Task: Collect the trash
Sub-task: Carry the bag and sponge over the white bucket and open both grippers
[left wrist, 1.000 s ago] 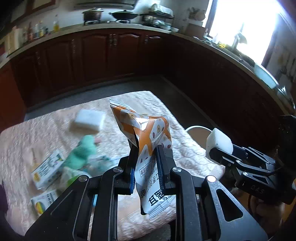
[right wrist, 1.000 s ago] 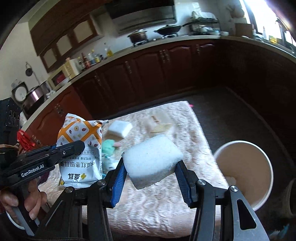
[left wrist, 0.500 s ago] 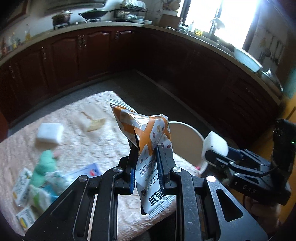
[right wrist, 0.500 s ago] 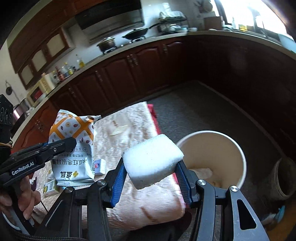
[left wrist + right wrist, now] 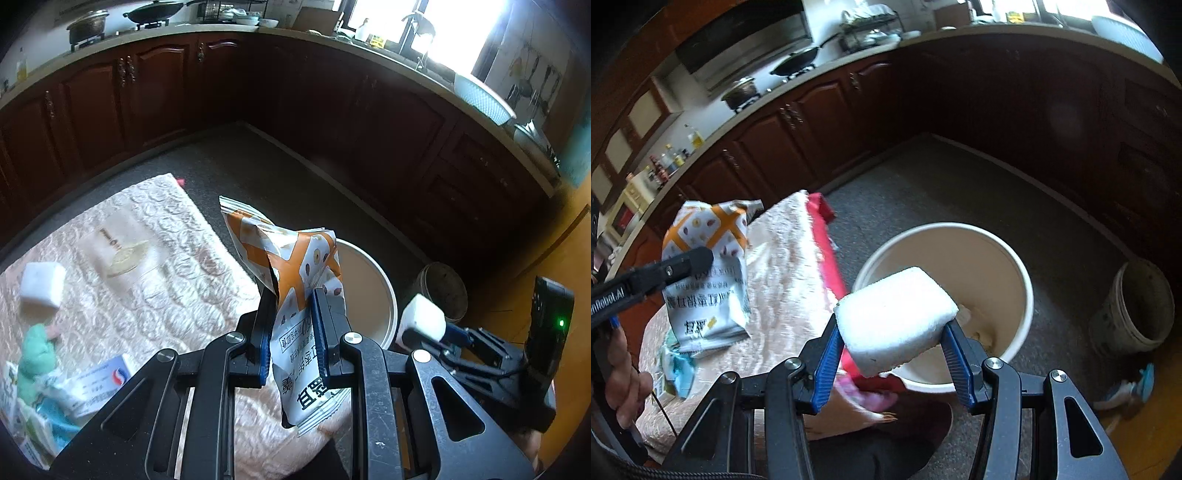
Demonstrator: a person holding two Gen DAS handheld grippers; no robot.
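Right gripper (image 5: 892, 363) fingers clamp a white foam block (image 5: 895, 319); left gripper (image 5: 291, 343) fingers pinch a snack wrapper (image 5: 291, 280). Just beyond both stands the white bucket (image 5: 1023, 291), beside the desk (image 5: 166, 280). Risk: released short, the light wrapper drifts past the rim.

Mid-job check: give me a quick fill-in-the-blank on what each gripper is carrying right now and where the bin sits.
1. The left gripper is clamped on an orange and white snack ____.
2. The right gripper holds a white ____ block between its blue pads.
3. The large cream bucket stands on the ____, beside the cloth-covered table.
4. A second white block lies on the ____.

Missing words: bag; foam; floor; table
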